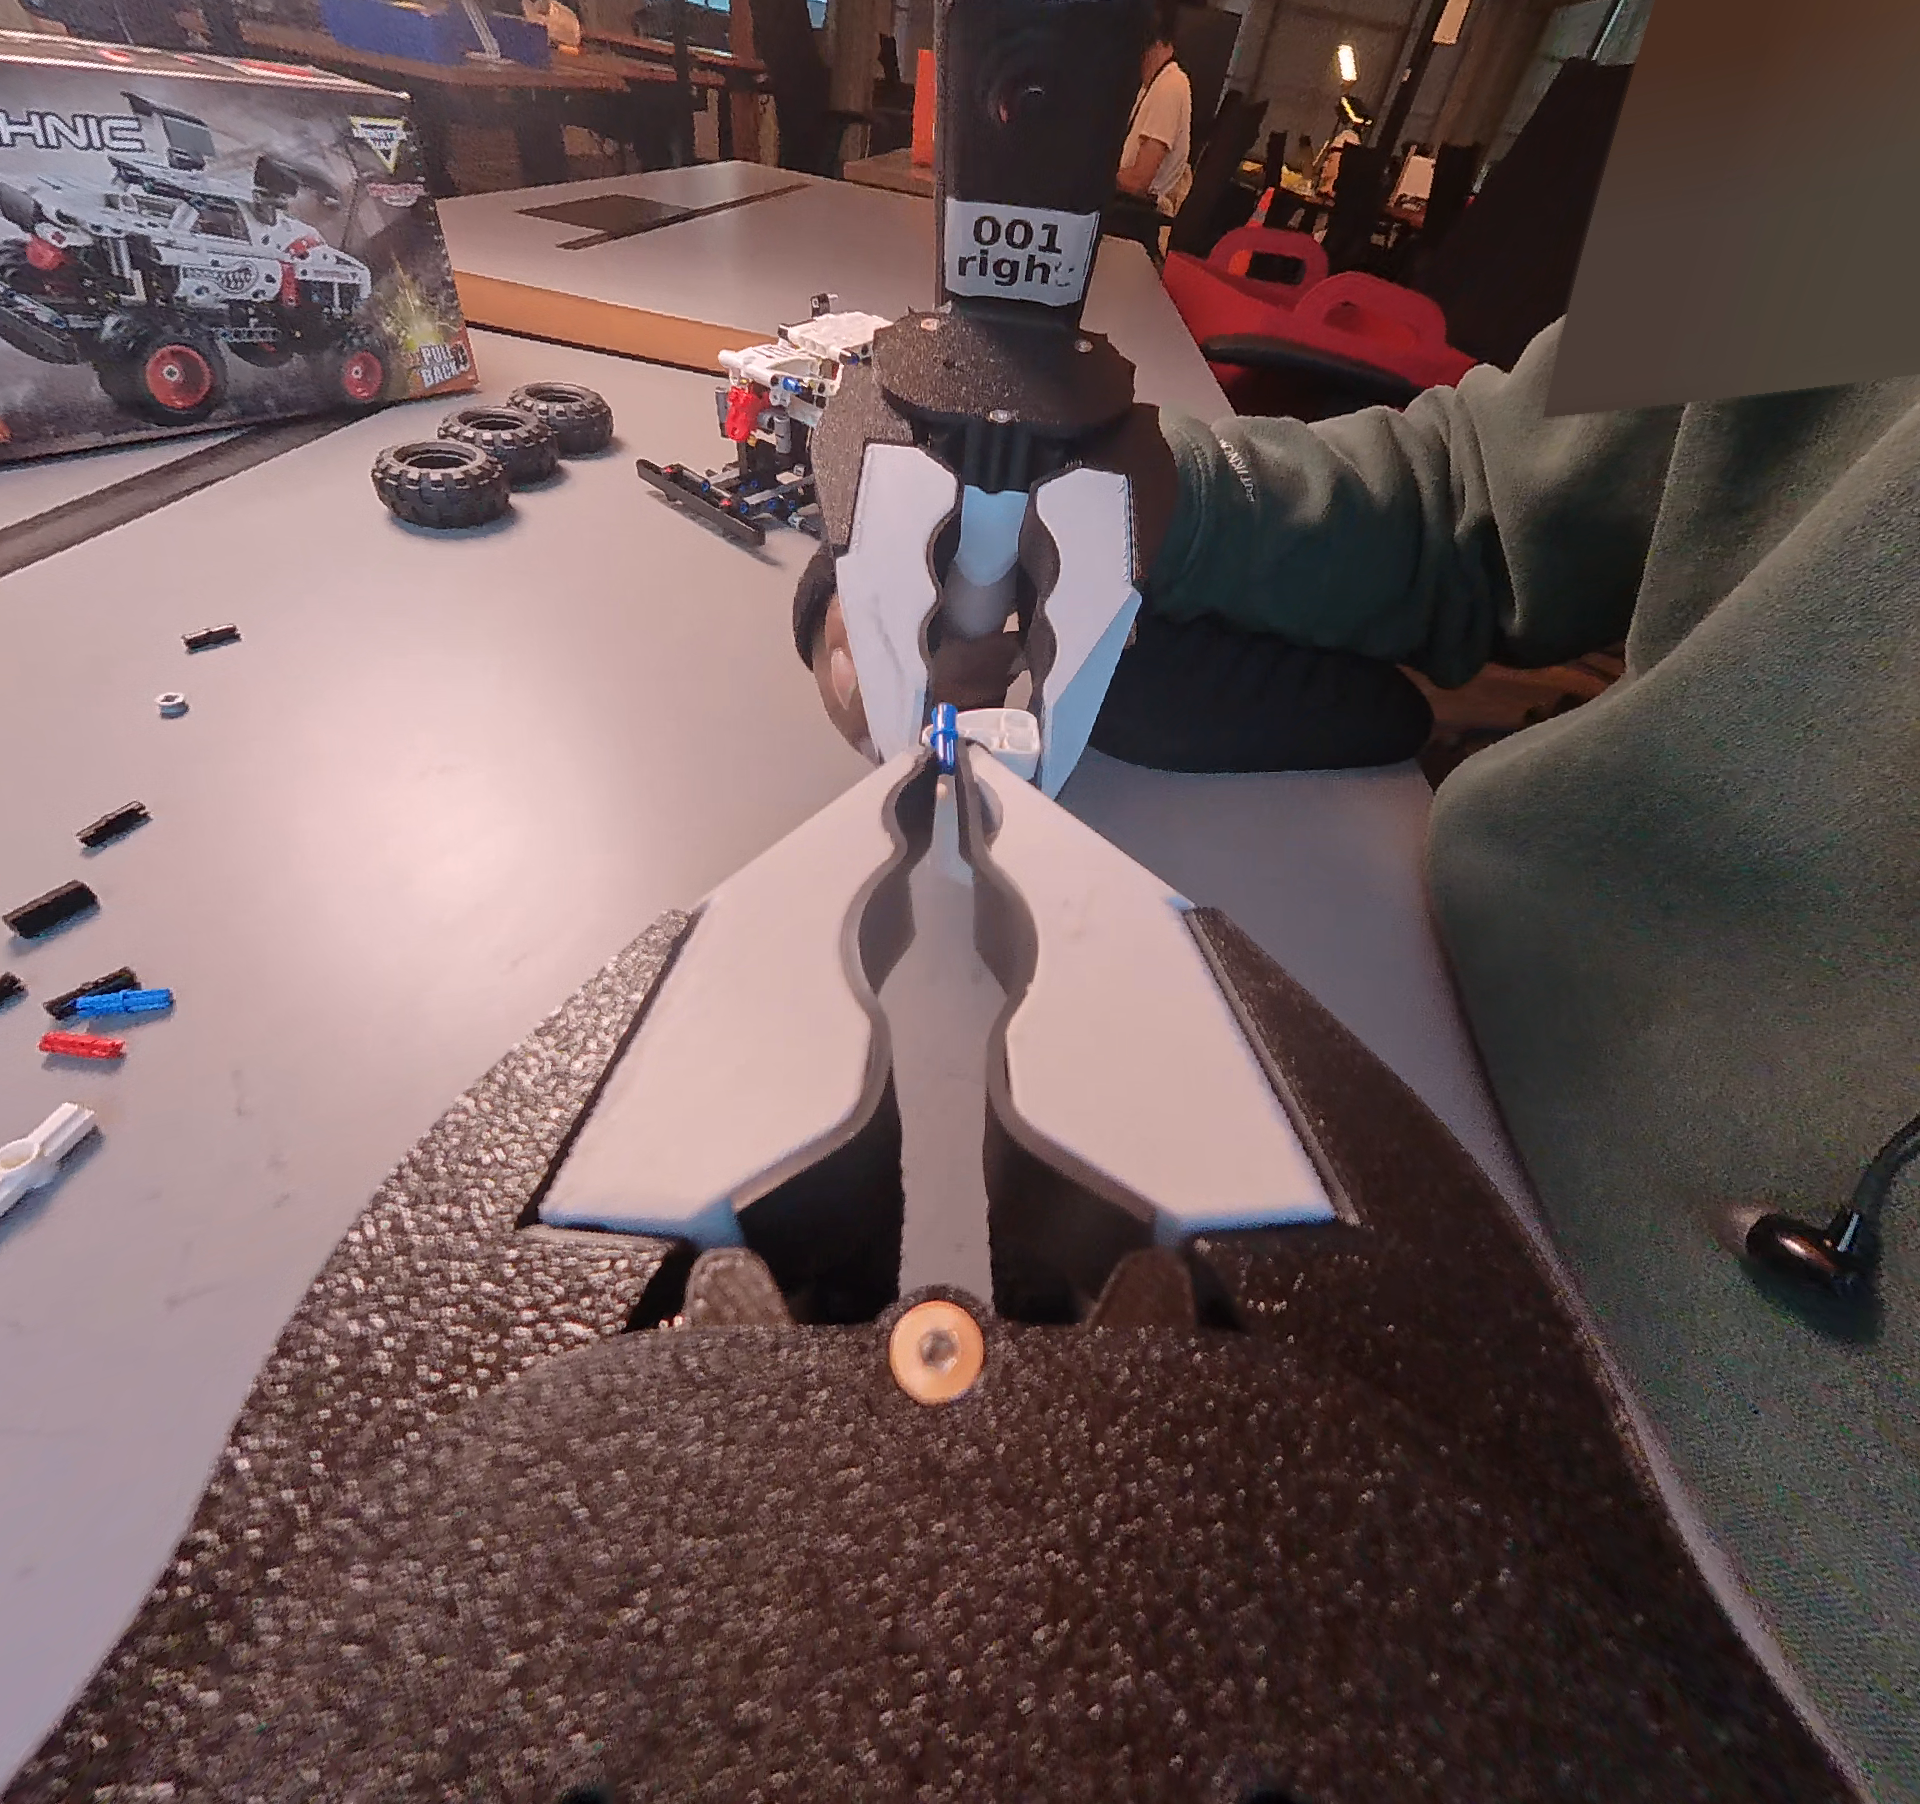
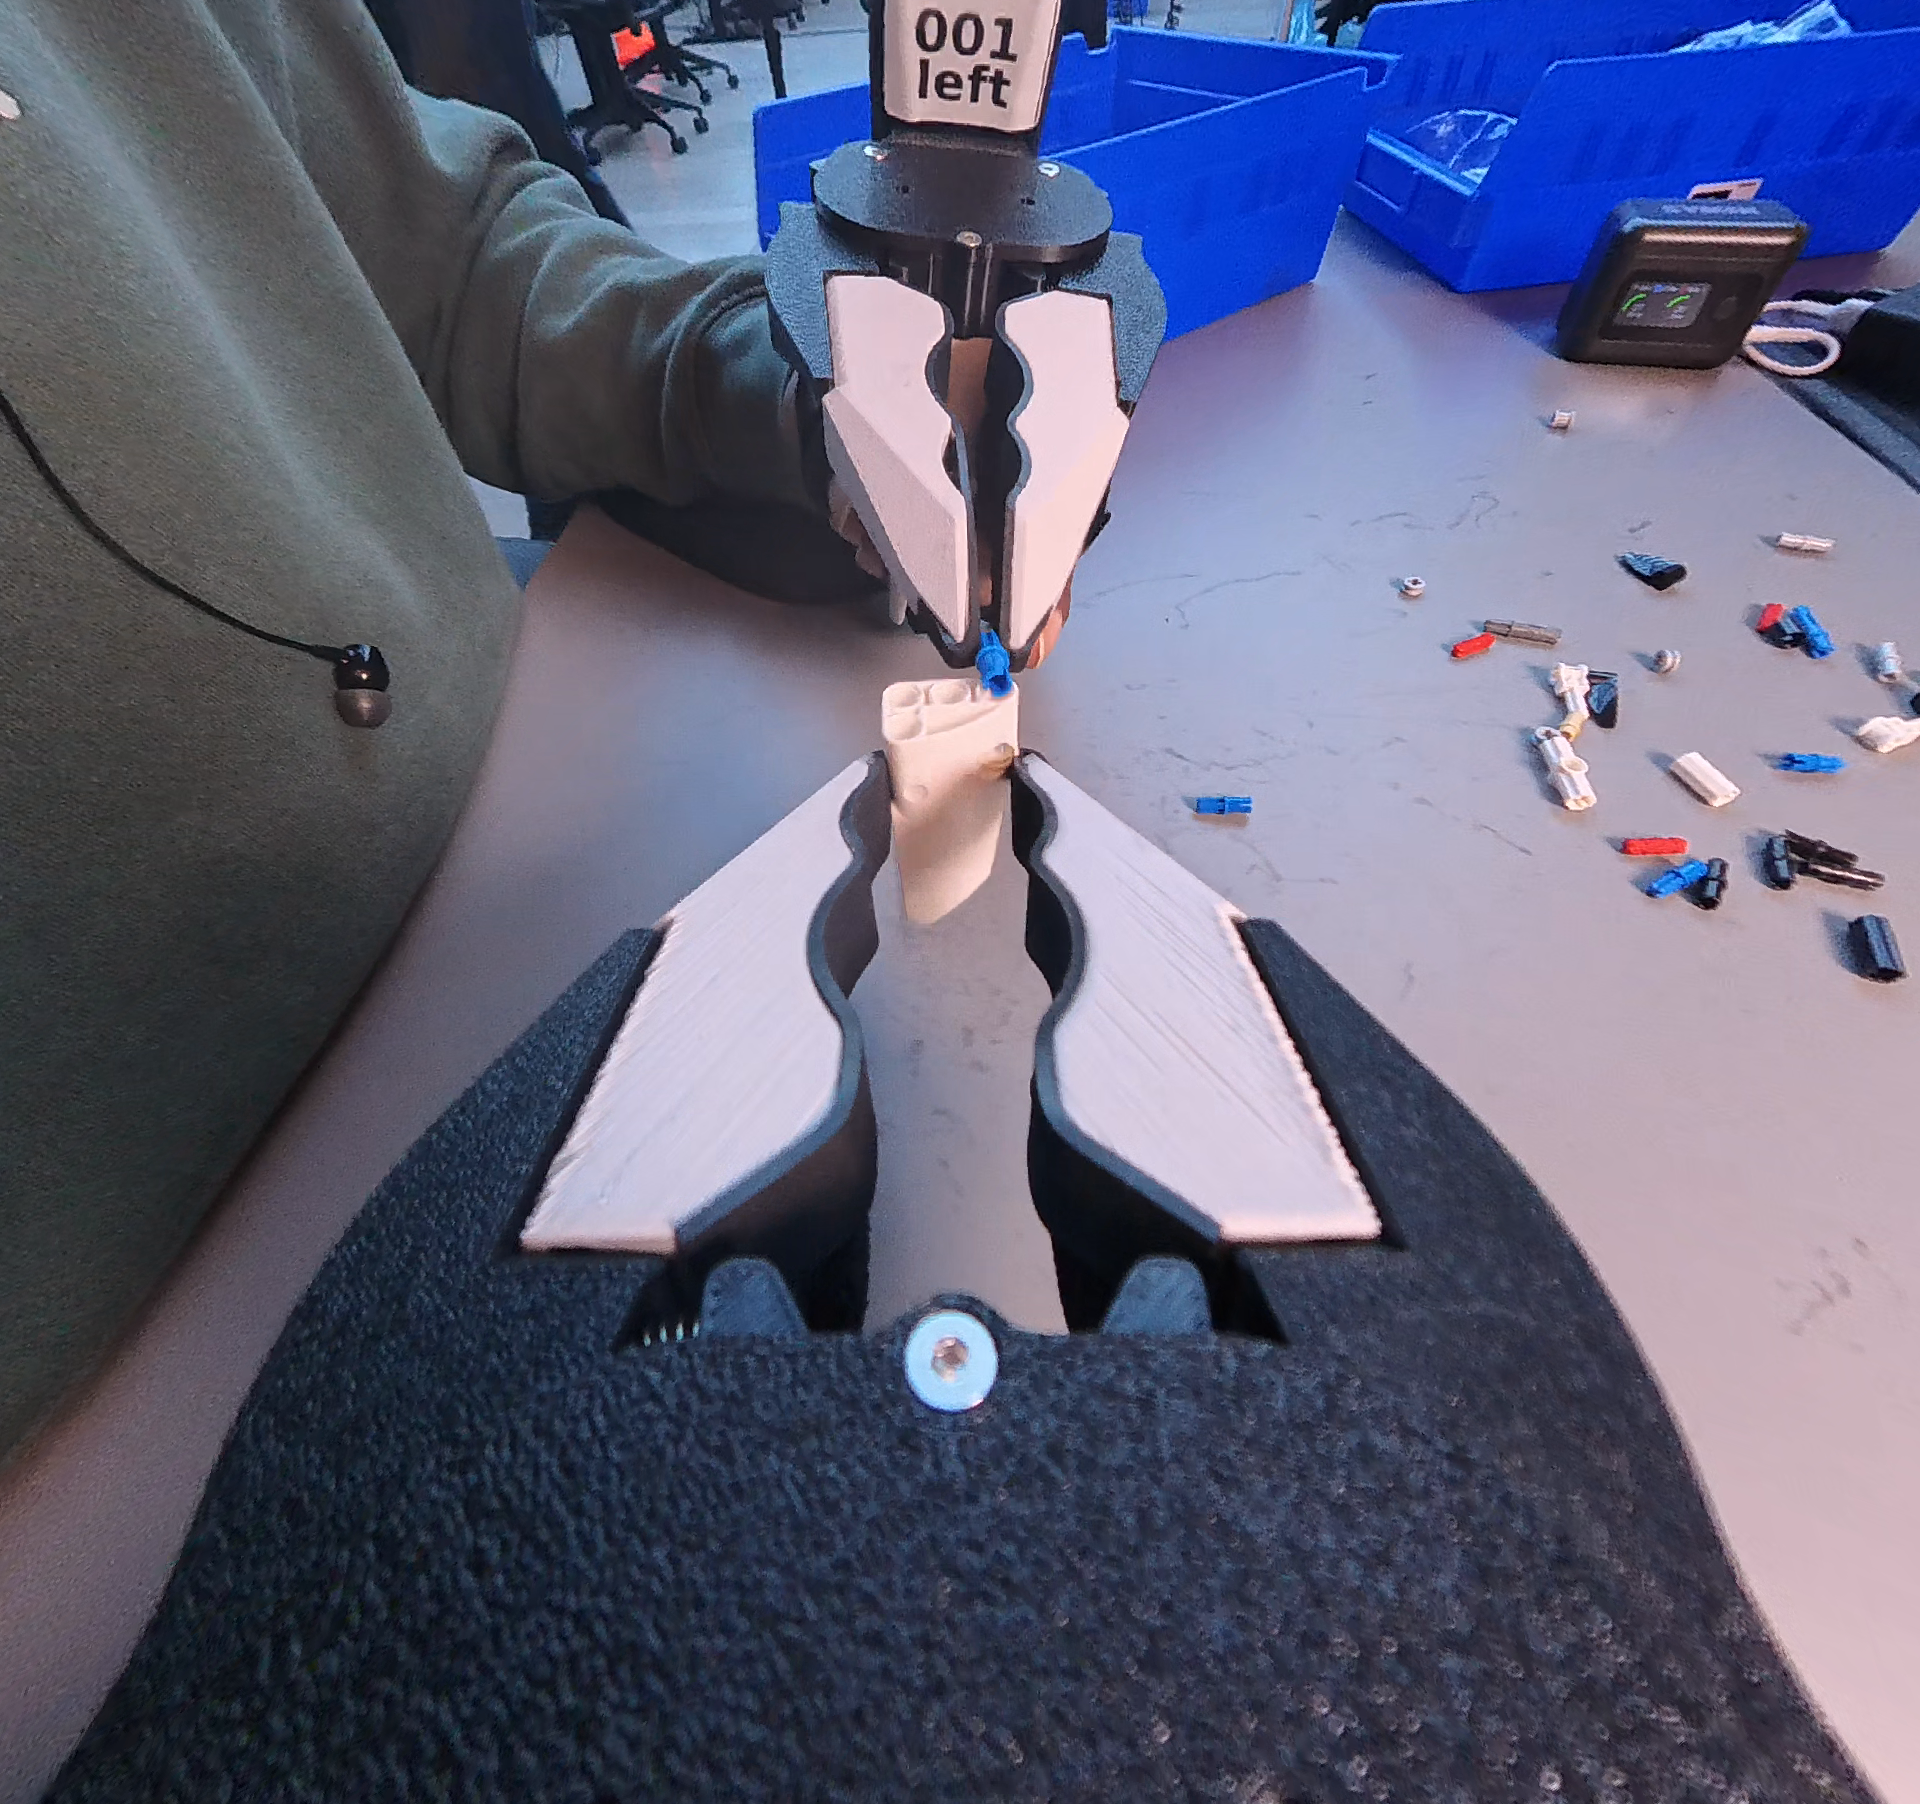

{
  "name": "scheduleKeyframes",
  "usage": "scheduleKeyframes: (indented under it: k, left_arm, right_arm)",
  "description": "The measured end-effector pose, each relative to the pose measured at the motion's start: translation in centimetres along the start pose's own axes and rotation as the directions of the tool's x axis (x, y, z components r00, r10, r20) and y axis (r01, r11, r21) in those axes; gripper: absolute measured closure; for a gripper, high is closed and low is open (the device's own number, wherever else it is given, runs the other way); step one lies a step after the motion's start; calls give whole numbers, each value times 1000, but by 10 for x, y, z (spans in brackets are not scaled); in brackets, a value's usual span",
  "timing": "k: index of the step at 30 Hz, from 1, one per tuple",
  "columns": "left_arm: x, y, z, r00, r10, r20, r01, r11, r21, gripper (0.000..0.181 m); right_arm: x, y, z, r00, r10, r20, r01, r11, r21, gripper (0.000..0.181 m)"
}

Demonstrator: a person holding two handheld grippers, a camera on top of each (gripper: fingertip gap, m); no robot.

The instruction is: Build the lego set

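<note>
Between the tongs: my left tongs and right tongs meet tip to tip; no gap to pass.
My left flank: loose pieces litter the tabletop; tyres and half-built truck block farther out.
My right flank: scattered parts, blue bins behind.
Near edge: I see bare tabletop beside the sleeve.

tyres on bench before box | chassis right of tyres | bins behind loose parts
</note>
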State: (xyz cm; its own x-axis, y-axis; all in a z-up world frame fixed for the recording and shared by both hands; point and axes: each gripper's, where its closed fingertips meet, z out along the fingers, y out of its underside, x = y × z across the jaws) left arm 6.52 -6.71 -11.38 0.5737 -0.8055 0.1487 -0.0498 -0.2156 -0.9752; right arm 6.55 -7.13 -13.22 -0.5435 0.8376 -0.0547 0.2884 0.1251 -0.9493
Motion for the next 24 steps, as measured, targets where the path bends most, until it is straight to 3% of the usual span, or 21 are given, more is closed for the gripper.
scheduleKeyframes:
  k: [11,15,18,24]
  left_arm:
    - [-1,11,1,999,35,14,-34,997,-72,178]
    - [-4,24,3,997,67,35,-61,986,-154,178]
    - [-11,40,2,991,113,72,-91,962,-256,178]
    - [-12,65,2,986,152,67,-113,908,-404,178]
  right_arm:
    - [9,10,-1,992,-98,-81,89,990,-109,160]
    - [13,33,2,982,-161,-99,127,949,-287,160]
    - [14,54,4,972,-222,-79,160,870,-466,160]
    - [11,64,12,974,-224,-30,164,793,-586,160]
